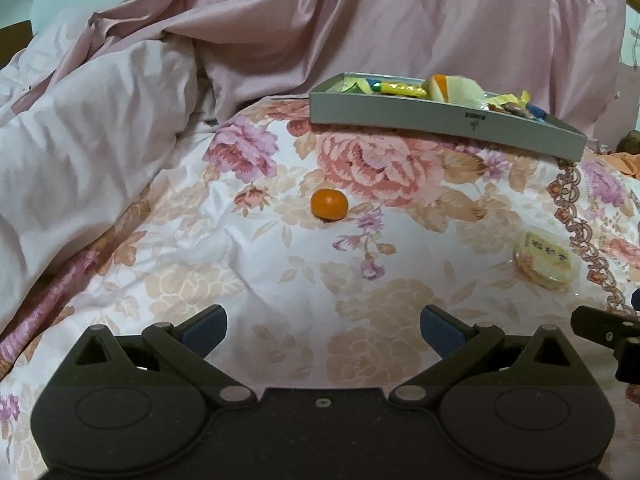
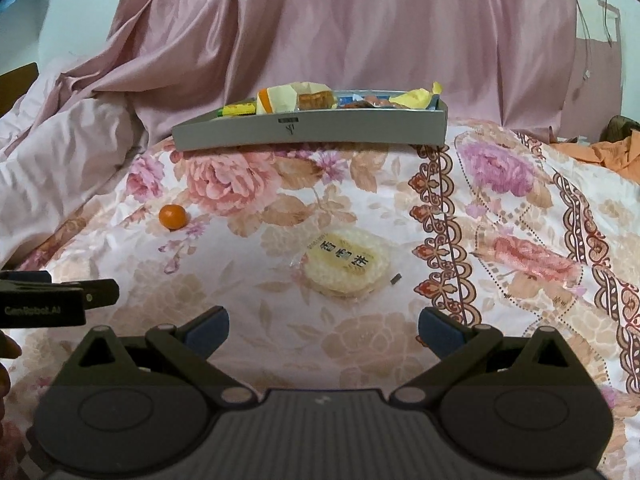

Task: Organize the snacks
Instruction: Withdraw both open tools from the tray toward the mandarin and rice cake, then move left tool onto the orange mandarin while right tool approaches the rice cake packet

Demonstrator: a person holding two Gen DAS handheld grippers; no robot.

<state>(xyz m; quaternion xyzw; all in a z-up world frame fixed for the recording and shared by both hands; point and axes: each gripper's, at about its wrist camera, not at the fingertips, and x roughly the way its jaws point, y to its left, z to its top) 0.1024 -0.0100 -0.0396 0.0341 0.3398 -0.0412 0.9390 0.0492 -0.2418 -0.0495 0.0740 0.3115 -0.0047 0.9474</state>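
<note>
A small orange mandarin (image 1: 329, 204) lies on the floral bedspread, straight ahead of my left gripper (image 1: 323, 330), which is open and empty. A round rice cracker in clear wrap (image 2: 347, 261) lies just ahead of my right gripper (image 2: 323, 330), also open and empty. In the left wrist view the rice cracker (image 1: 546, 260) sits at the right. In the right wrist view the mandarin (image 2: 173, 216) sits at the left. A grey tray (image 1: 440, 120) (image 2: 312, 132) holding several wrapped snacks rests farther back on the bed.
A crumpled pink duvet (image 1: 100, 152) rises on the left. Pink satin cloth (image 2: 340, 32) hangs behind the tray. Orange fabric (image 2: 608, 152) lies at the far right. A small dark scrap (image 2: 396, 279) lies beside the cracker. The left gripper's body (image 2: 52, 300) shows at the right wrist view's left edge.
</note>
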